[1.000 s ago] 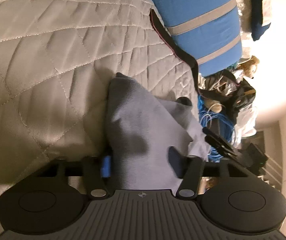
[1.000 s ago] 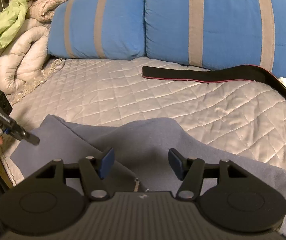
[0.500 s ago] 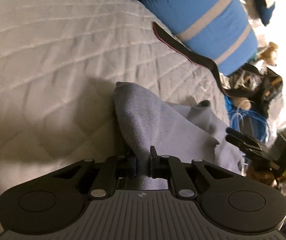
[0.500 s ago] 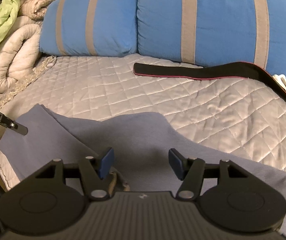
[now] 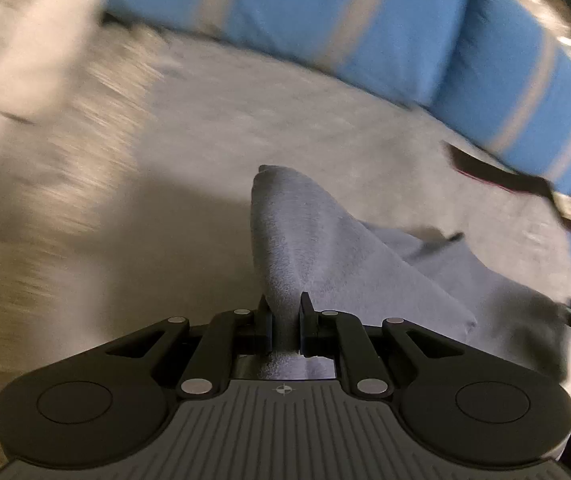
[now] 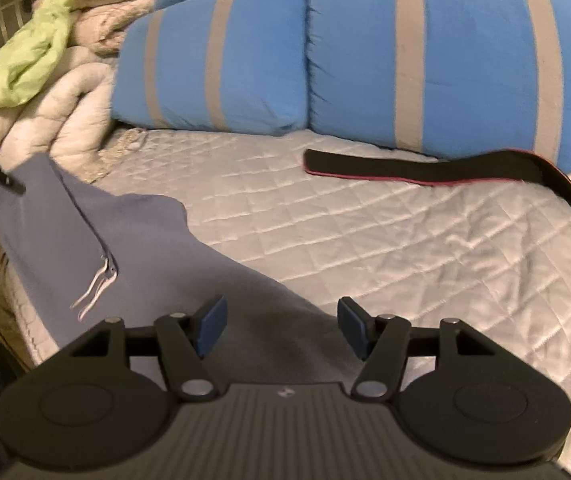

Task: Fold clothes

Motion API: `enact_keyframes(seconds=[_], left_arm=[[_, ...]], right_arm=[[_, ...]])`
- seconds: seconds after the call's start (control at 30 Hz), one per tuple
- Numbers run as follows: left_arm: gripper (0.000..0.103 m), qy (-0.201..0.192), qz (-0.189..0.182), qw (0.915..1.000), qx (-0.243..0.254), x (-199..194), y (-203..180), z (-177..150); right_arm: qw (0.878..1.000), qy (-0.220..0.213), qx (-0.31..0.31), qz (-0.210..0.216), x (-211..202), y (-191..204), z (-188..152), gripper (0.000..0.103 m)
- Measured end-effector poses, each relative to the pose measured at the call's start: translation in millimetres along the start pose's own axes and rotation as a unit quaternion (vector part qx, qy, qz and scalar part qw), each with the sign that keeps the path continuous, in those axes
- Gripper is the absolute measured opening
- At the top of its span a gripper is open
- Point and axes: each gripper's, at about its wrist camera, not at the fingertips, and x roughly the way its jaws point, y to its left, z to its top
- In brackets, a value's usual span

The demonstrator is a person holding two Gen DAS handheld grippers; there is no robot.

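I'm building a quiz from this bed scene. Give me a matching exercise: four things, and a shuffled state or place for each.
1. left tongs
2. right tongs
3. black strap
4. green blanket

a. lying flat on the quilt
b. open above the garment
c. piled beside the pillows
d. shut on the grey-blue garment

Pairs: 1-d, 2-b, 3-a, 4-c

One grey-blue garment [image 6: 85, 236] lies on one quilted bedspread [image 6: 365, 240]. Two blue pillows with grey stripes stand at the head: the left pillow [image 6: 221, 60] and the right pillow [image 6: 465, 52], each showing two stripes in the right wrist view. One black strap with a red edge [image 6: 425, 168] lies before them. One green cloth [image 6: 45, 48] rests on one pile of pale bedding [image 6: 65, 108]. Two grippers appear: left gripper [image 5: 285, 308], right gripper [image 6: 281, 324].
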Motion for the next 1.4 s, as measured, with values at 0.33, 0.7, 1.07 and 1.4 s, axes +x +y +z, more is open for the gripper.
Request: enact_keyframes(seconds=[0.33,0.7,1.07,1.4], left_arm=[[0.011,-0.019,0.048,0.9979,0.040,-57,-57,-2],[0.012,-0.025,-0.077,0.9967,-0.002,-90,-146,-16],[0.012,0.007,-0.150,0.9885,0.011,-47,-247,-28],[0.013,0.058,-0.174,0.9825,0.034,23,-304,-43]], right_arm=[[0.999,-0.006,-0.035,0.000,-7,23,0,0.076],[0.999,-0.022,-0.023,-0.001,-19,16,1,0.077],[0.999,-0.050,0.015,0.002,-39,-6,2,0.078],[0.996,-0.067,0.056,-0.006,-51,-30,0,0.079]])
